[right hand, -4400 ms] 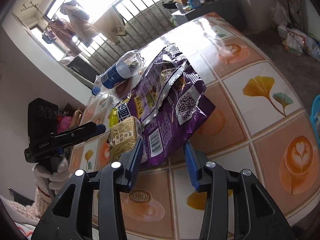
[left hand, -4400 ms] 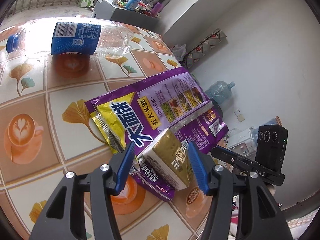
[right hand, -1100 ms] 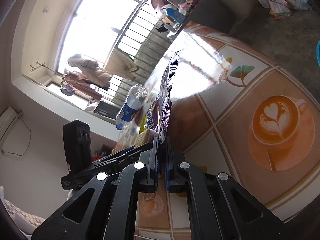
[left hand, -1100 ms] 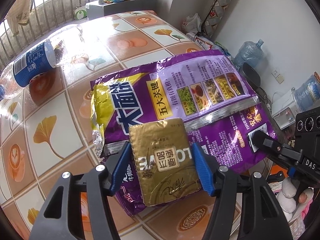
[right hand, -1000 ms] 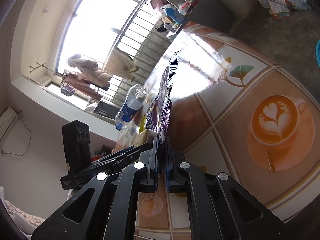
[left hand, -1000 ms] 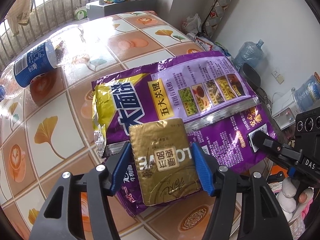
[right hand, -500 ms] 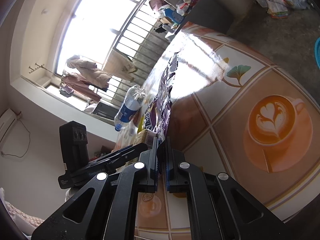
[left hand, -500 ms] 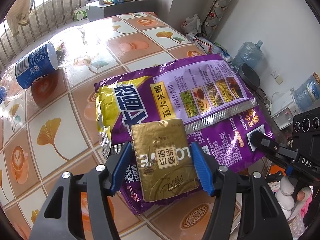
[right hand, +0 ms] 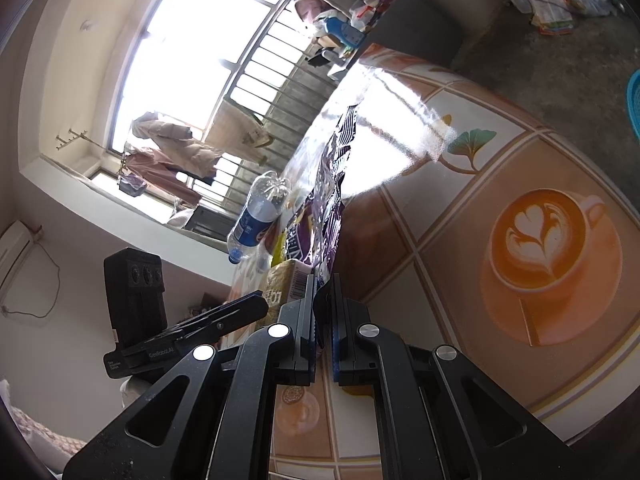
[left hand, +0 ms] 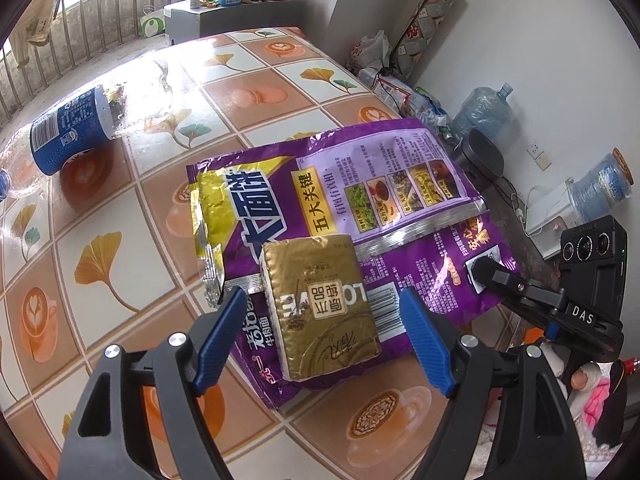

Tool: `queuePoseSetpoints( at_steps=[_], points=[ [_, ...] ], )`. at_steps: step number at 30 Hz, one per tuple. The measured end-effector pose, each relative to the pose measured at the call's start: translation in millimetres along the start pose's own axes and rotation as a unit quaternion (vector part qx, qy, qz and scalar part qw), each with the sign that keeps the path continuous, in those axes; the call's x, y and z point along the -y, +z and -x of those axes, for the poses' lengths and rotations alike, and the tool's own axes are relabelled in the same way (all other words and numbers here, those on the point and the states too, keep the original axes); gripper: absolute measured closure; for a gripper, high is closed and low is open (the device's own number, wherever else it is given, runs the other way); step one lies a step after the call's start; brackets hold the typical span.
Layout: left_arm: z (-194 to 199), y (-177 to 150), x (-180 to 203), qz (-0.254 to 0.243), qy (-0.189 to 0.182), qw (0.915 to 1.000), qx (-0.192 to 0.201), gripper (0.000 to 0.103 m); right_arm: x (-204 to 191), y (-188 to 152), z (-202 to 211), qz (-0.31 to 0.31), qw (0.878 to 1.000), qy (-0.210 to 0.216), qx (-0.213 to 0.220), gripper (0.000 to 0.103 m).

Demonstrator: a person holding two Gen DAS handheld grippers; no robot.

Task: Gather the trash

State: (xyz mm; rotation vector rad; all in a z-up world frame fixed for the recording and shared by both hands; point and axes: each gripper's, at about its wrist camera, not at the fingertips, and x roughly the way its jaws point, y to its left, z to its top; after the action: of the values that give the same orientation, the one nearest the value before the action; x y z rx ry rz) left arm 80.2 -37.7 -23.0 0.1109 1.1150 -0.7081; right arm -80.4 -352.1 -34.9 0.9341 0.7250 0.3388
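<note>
A gold foil packet [left hand: 320, 304] lies on a large purple snack bag [left hand: 360, 184] on the tiled table [left hand: 120, 216]. My left gripper [left hand: 322, 320] straddles the packet; its jaws are opening, and a gap shows on each side of the packet. My right gripper [right hand: 322, 284] is shut on the purple bag's [right hand: 330, 200] near edge, holding that edge up off the table; its tip also shows in the left wrist view at the bag's right corner [left hand: 486, 272]. An empty plastic bottle [left hand: 68, 132] with a blue label lies at the far left.
The table edge runs close on the right. Beyond it, on the floor, stand water jugs [left hand: 480, 112] and bags. A grey cabinet [left hand: 224, 16] with clutter stands past the table's far end. A blue basin [right hand: 634, 104] sits on the floor.
The left gripper's jaws have spread away from the gold packet, which now rests free on the purple bag. The right gripper keeps its hold on the bag's edge.
</note>
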Motion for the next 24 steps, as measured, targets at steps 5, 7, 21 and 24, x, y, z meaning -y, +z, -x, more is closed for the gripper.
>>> queuePoseSetpoints(
  at_steps=[5, 7, 21, 24],
  points=[
    [-6, -5, 9, -0.013, 0.005, 0.9999, -0.008, 0.025, 0, 1, 0, -0.001, 1.0, -0.001, 0.0, 0.099],
    [-9, -6, 12, -0.014, 0.009, 0.9998, -0.009, 0.025, 0, 1, 0, -0.002, 1.0, -0.002, 0.0, 0.099],
    [-29, 2, 19, -0.043, 0.076, 0.9961, 0.011, 0.034, 1, 0, -1, -0.004, 1.0, -0.013, 0.001, 0.098],
    [-32, 0, 19, -0.05, 0.09, 0.9945, 0.016, 0.04, 1, -1, 1, -0.006, 1.0, -0.02, 0.001, 0.095]
  ],
)
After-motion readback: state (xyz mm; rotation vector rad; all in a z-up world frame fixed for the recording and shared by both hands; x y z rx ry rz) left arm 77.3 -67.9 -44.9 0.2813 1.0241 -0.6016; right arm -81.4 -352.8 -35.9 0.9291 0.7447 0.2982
